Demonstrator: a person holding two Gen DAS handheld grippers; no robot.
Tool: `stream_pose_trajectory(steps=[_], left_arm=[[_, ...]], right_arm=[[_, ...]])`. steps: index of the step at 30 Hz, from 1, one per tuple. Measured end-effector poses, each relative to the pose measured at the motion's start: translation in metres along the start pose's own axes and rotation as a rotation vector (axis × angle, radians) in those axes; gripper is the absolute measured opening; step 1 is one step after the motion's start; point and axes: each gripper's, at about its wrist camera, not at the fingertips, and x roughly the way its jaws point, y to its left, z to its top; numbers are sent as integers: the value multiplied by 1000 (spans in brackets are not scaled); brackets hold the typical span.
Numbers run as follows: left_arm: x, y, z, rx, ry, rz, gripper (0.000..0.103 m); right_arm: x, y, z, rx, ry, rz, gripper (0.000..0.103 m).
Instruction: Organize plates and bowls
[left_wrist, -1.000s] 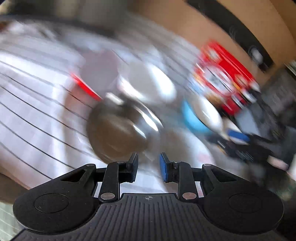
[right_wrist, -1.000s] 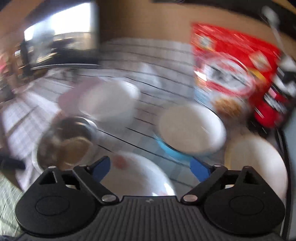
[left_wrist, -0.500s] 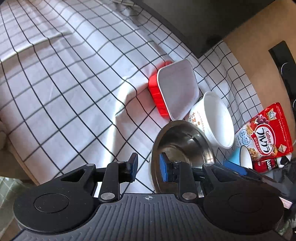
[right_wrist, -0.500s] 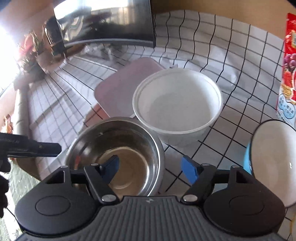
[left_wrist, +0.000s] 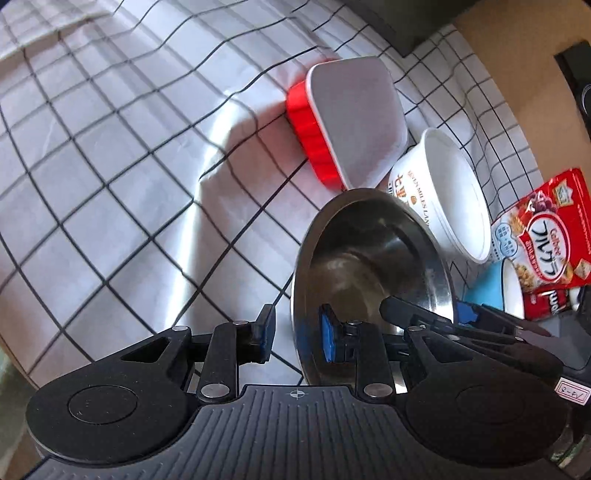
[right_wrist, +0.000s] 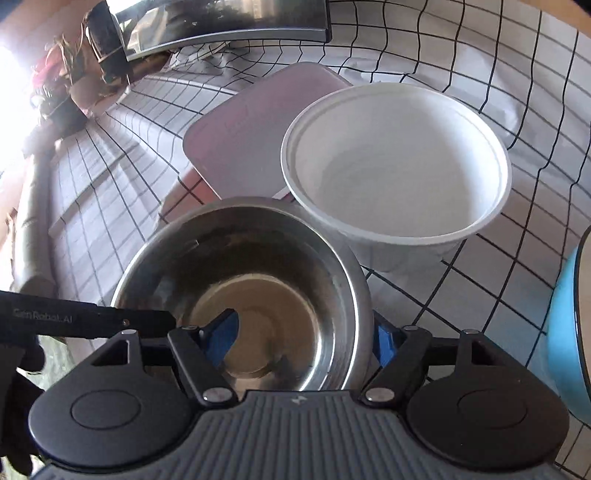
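Low in the centre of both views sits the stainless steel bowl (right_wrist: 243, 291), round, shiny and empty, on the counter (left_wrist: 110, 155) under a white cloth with a black grid. Since half a second ago both grippers have come down closer to it. The left gripper (left_wrist: 295, 332) straddles the bowl's near rim, its blue-padded fingers (left_wrist: 328, 336) narrowly spread, one outside and one inside the wall; whether they press on it cannot be told. The right gripper (right_wrist: 306, 338) brackets the opposite rim with its fingers apart and not pinching, having narrowed from a wider spread a second ago. Just beyond the steel bowl stand a white paper bowl (right_wrist: 395, 166) with printed lettering, then a red ribbed rectangular dish (left_wrist: 347, 122) with a pale inside. At the right edge are a light blue bowl (right_wrist: 569, 332) and a red cereal bag (left_wrist: 546, 240).
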Motion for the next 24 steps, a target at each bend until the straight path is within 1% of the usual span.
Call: stream_pose_trajectory(steps=[1, 3, 5, 7, 9, 13, 18, 21, 24], left_arm=[[-3, -5, -1, 39, -19, 19, 28], [-7, -12, -2, 94, -37, 33, 28], [-10, -18, -2, 127, -44, 38, 28], [-10, -23, -2, 157, -49, 62, 29], [-9, -25, -1, 157, -46, 72, 28], [-10, -25, 0, 165, -31, 96, 25], [-18, -26, 0, 155, -31, 99, 24], [-28, -31, 0, 166, -47, 103, 24], [-40, -39, 1, 173, -68, 86, 24]], right_arm=[[-1, 2, -1, -11, -4, -9, 75], [-1, 3, -2, -22, -7, -8, 75], [-1, 2, -1, -26, -4, -9, 75], [1, 1, 1, -26, 0, 3, 75], [2, 1, 2, -21, 12, 17, 76], [3, 3, 3, -25, 23, 19, 77], [1, 3, 0, -6, 35, 33, 77], [-7, 6, -1, 1, 21, 37, 77], [-20, 7, -1, 13, -5, 41, 77]])
